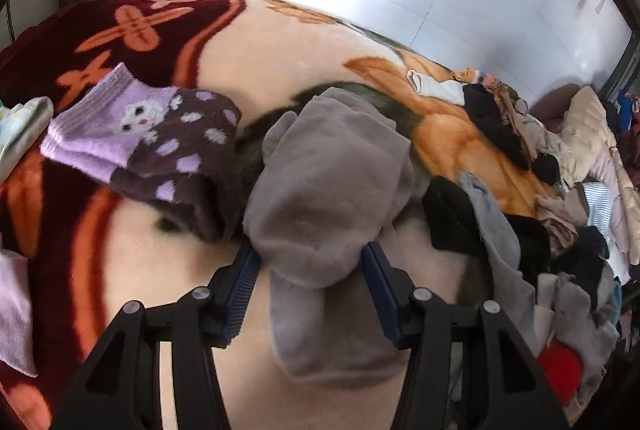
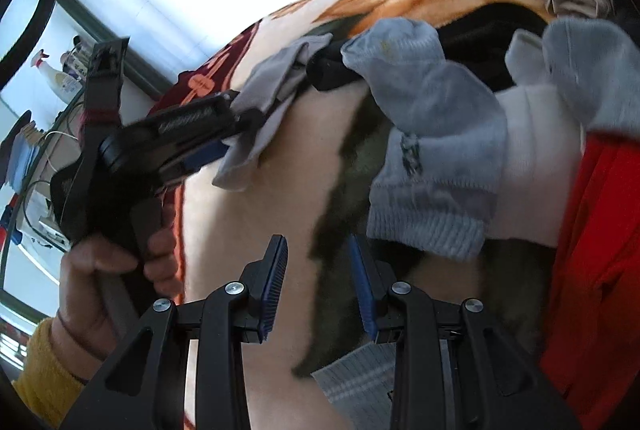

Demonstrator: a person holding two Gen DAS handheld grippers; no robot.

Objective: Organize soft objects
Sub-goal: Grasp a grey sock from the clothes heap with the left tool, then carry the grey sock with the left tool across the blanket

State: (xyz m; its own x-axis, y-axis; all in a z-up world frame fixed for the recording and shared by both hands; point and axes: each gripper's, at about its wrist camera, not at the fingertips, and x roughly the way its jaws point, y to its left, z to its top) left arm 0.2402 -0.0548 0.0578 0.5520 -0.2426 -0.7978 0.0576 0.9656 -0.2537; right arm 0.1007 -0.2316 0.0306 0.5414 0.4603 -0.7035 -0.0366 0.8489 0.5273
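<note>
A grey fuzzy sock [image 1: 320, 189] is pinched between the blue pads of my left gripper [image 1: 310, 264], which is shut on it just above the patterned blanket [image 1: 280, 49]. Close to its left lies a purple and brown dotted sock [image 1: 160, 141] with a puppy face. In the right wrist view the left gripper [image 2: 236, 133] hangs at the left with the grey sock [image 2: 264, 101] drooping from its tips. My right gripper [image 2: 318, 258] is open over the blanket [image 2: 256, 230] with nothing between its fingers. A pale grey sock [image 2: 432, 133] lies just beyond it.
A heap of dark, grey and beige socks [image 1: 540, 230] runs along the blanket's right side, with a white sock [image 1: 436, 87] at its far end. A red garment [image 2: 600, 250] lies at the right. A hand [image 2: 100, 270] in a yellow sleeve [image 2: 44, 370] holds the left gripper. Tiled floor lies beyond.
</note>
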